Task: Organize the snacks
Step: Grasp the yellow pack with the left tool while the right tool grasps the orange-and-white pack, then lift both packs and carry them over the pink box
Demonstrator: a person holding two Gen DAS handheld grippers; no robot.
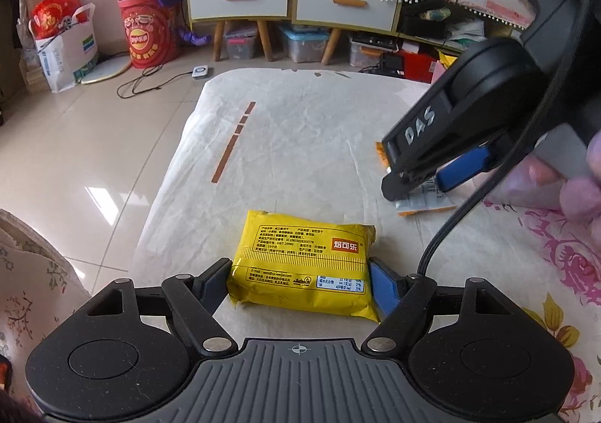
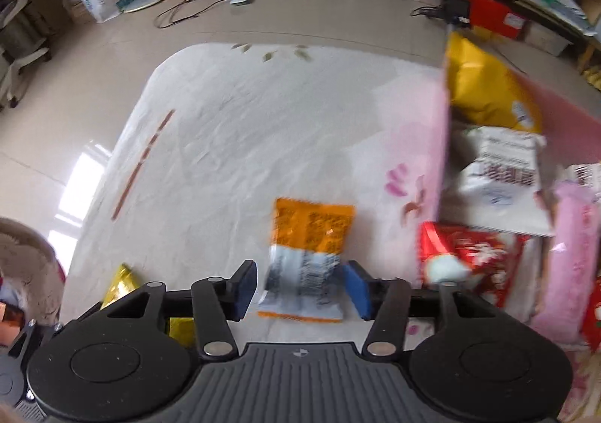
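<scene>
Snack packets lie on a white cloth. Left claw brackets the yellow packet, grip uncertain; right claw, beside it, spread around the orange packet. Both look light, crinkly, slippery; pinch across the middle.

The right wrist view was motion-blurred throughout. Print on the orange packet could not be read, and whether the right gripper touched it could not be told. In the left wrist view, that gripper hid most of the same packet; only corners showed. The left gripper covered the near end of the yellow packet; small print there was too fine to read. In the pink box at the cloth's right edge, the red bag, white bag and yellow bag were smeared. The picture's right edge cut the box off.
</scene>
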